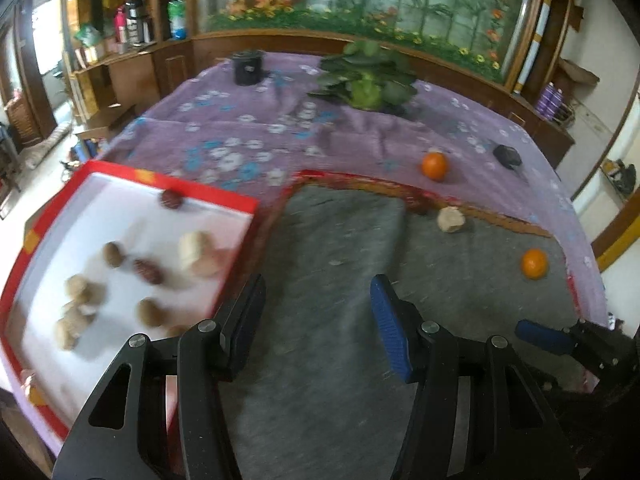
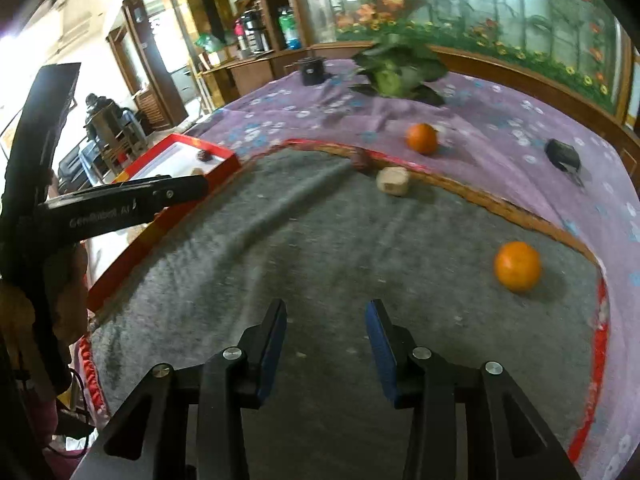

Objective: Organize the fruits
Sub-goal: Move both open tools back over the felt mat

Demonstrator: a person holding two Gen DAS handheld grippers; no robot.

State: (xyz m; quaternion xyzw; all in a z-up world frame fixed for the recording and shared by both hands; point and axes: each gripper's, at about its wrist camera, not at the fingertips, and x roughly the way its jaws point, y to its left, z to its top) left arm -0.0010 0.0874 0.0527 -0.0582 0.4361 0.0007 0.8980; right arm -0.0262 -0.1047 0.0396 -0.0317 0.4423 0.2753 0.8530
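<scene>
Purple flowered cloth (image 1: 248, 136) covers the table, with a grey mat (image 1: 328, 288) spread over its near part and a leafy plant (image 1: 366, 76) and a dark pot (image 1: 248, 66) at the far side. At the left, a red-rimmed white tray (image 1: 224, 200) holds several tan and dark red fruits, and just to its right the left gripper (image 1: 318, 320) hovers over bare mat with its jaws parted and nothing between them. Further right, a pale fruit (image 1: 451, 219) lies at the mat's far edge, one orange (image 2: 517, 266) sits on the mat and another orange (image 2: 422, 138) on the cloth beyond, while the right gripper (image 2: 326, 336) hangs over the mat, jaws apart and empty.
</scene>
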